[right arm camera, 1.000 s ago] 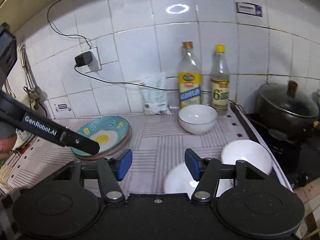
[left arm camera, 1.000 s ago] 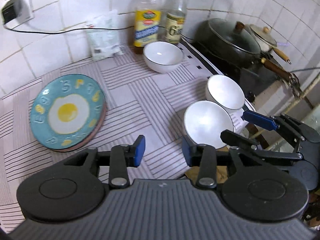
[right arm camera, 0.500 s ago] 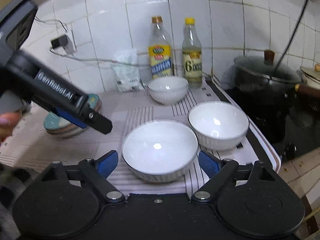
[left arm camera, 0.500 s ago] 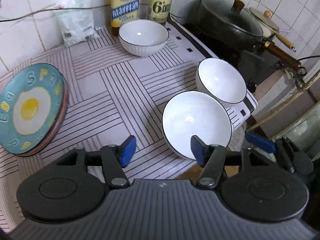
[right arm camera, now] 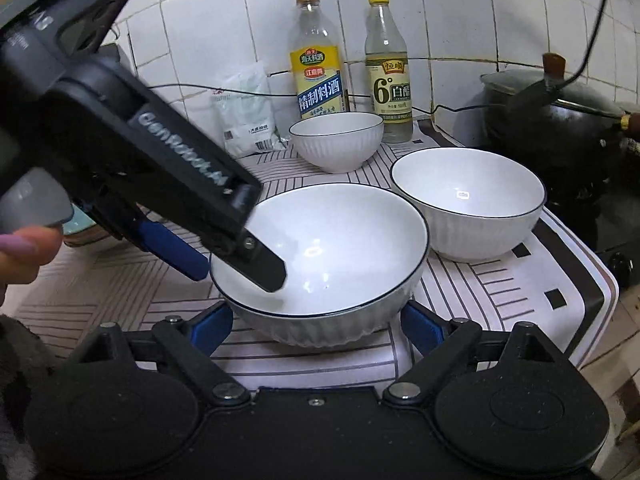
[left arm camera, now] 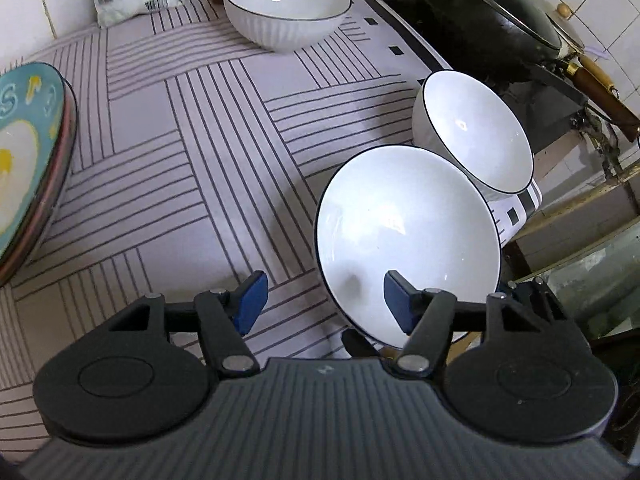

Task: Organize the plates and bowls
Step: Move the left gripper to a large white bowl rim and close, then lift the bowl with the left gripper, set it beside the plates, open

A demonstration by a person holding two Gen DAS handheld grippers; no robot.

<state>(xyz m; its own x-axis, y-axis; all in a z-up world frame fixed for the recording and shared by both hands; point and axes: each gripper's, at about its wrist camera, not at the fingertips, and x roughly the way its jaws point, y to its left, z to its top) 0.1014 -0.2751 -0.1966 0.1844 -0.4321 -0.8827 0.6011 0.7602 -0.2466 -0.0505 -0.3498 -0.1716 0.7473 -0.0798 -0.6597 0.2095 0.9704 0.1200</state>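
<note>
Three white bowls with dark rims stand on the striped mat. The nearest bowl (left arm camera: 408, 236) (right arm camera: 324, 256) lies between the open fingers of my right gripper (right arm camera: 316, 326), low at its near side. My left gripper (left arm camera: 324, 300) is open; its rim passes between the two fingers, the right finger over the inside and the left finger outside. The left gripper also shows in the right wrist view (right arm camera: 236, 264). A second bowl (left arm camera: 472, 132) (right arm camera: 468, 200) stands to the right. A third bowl (left arm camera: 286, 6) (right arm camera: 336, 140) stands at the back. A teal egg-pattern plate (left arm camera: 28, 152) sits on a stack at the left.
Two bottles (right arm camera: 318, 56) (right arm camera: 388, 64) and a white bag (right arm camera: 248, 112) stand against the tiled wall. A black lidded pot (right arm camera: 560, 112) (left arm camera: 488, 12) sits on the stove at the right. The mat's right edge (right arm camera: 580, 280) drops off beside the stove.
Both grippers have moved forward and down to the nearest bowl. The left gripper now straddles its rim, and the right gripper's fingers have opened wider around it.
</note>
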